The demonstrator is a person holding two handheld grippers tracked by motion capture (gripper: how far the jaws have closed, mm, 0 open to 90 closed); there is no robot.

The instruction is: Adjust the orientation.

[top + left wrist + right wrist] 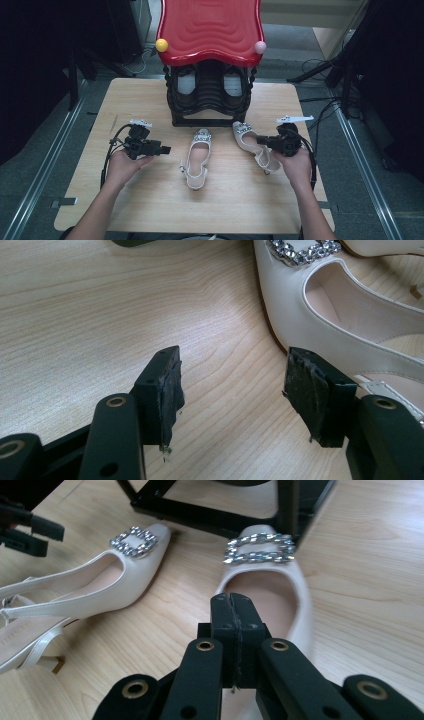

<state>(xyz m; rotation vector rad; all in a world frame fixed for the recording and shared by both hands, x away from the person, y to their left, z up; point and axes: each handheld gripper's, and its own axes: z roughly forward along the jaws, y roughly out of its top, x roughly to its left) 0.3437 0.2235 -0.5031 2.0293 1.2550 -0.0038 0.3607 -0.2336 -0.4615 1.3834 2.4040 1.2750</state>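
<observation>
Right gripper (234,630): jaws pressed flat together, pad against pad. In its own view they sit over the opening of the right shoe (280,587); whether a thin part of the shoe is pinched between them cannot be told. In the high view this gripper (263,142) lies over the shoe's heel end, held from below by the right hand (296,162).

Left gripper (232,390): jaws wide apart, nothing between them but bare wood. It points across the table toward the left shoe (350,325), its far pad just beside that shoe's side. In the high view it (165,149) is held in the left hand (122,165), apart from the shoe.

Right shoe (252,145): pale cream, pointed toe, low-cut, a square buckle of clear stones (260,549) on the toe. It lies at an angle on the right of the table, toe toward the rack.

Left shoe (198,157): same make, with a strap at the back and a slim heel, lying near the table's middle, toe toward the rack, well apart from its mate.

Rack (210,95): black frame at the table's far edge under a red wavy top (210,30), a yellow knob (161,45) and a pink knob (260,47) at its front corners. Its black base bar stands just beyond both toes.

Table (150,200): light wood.
</observation>
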